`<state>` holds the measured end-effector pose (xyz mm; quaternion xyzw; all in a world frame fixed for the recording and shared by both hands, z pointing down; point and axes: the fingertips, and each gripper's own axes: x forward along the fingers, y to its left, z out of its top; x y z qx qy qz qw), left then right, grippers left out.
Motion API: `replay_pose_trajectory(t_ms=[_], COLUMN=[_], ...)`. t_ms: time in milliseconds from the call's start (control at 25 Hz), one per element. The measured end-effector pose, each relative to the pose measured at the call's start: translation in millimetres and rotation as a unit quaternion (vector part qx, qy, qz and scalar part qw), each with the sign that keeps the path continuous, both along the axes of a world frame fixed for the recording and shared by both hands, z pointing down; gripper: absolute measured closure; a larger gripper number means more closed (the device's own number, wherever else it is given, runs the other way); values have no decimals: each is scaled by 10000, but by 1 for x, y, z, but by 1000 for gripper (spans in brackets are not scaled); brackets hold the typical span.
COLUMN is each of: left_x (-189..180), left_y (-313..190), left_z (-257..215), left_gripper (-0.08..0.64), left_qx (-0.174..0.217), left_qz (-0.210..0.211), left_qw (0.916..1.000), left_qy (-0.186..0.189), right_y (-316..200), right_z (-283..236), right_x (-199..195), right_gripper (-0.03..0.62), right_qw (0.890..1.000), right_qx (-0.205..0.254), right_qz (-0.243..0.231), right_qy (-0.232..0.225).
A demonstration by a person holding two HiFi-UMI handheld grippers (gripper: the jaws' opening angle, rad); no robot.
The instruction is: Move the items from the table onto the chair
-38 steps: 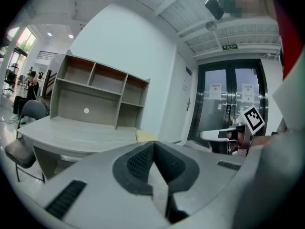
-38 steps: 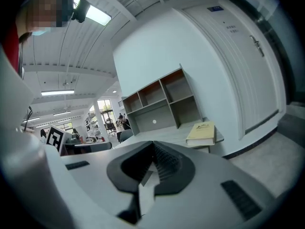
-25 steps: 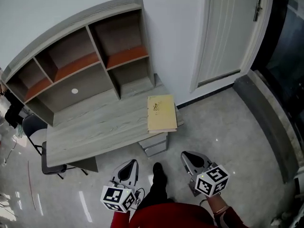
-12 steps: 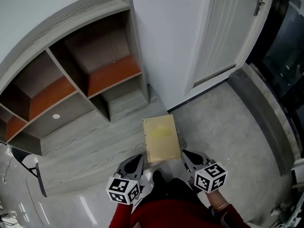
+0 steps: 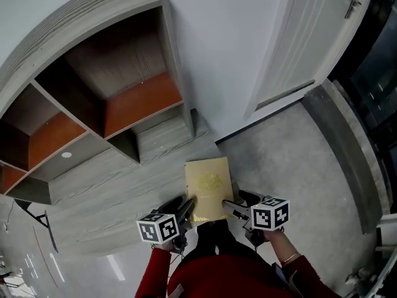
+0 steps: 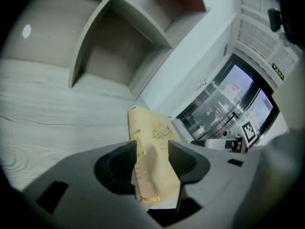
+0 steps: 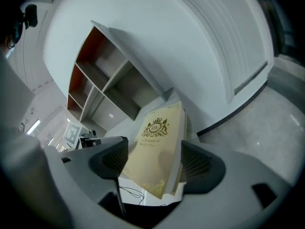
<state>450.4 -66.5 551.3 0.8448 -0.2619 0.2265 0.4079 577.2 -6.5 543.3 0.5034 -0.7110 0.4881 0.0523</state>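
Observation:
A pale yellow book (image 5: 209, 184) with a gold crest lies on the right end of the grey wooden table (image 5: 105, 194), its near end at the table's edge. My left gripper (image 5: 188, 205) stands at the book's near left corner, and my right gripper (image 5: 231, 206) at its near right corner. Both sets of jaws are opening. In the left gripper view the book (image 6: 151, 140) runs between the jaws of the left gripper (image 6: 152, 165). In the right gripper view the book (image 7: 159, 137) lies between the jaws of the right gripper (image 7: 152, 162). I see no pad pressing on it.
A grey shelf unit (image 5: 111, 85) with orange boards stands on the table's far side against the wall. A white door (image 5: 304, 36) is at the right, with grey floor (image 5: 298, 160) below it. Part of a black chair (image 5: 30, 210) shows at the table's left end.
I have come up close to the table. Both grippers moved forward from beside my legs to the book's near corners, and their jaws now stand apart round it.

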Motion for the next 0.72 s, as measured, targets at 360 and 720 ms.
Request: replay_pose_trajectory(t_ms=[360, 720], left_x=[18, 32], left_y=[3, 3], left_z=[41, -1], left_gripper=[357, 360], left_qx=[-831, -91], left_qz=[172, -11], left_qw=[9958, 9997], left_qy=[-345, -247], right_y=[-11, -13], right_z=[58, 23], right_x=[-6, -1], right_gripper=[238, 302], right_qw=[9938, 9934], right_qx=[-936, -463], right_qz=[-594, -967], right_qy=[-36, 418])
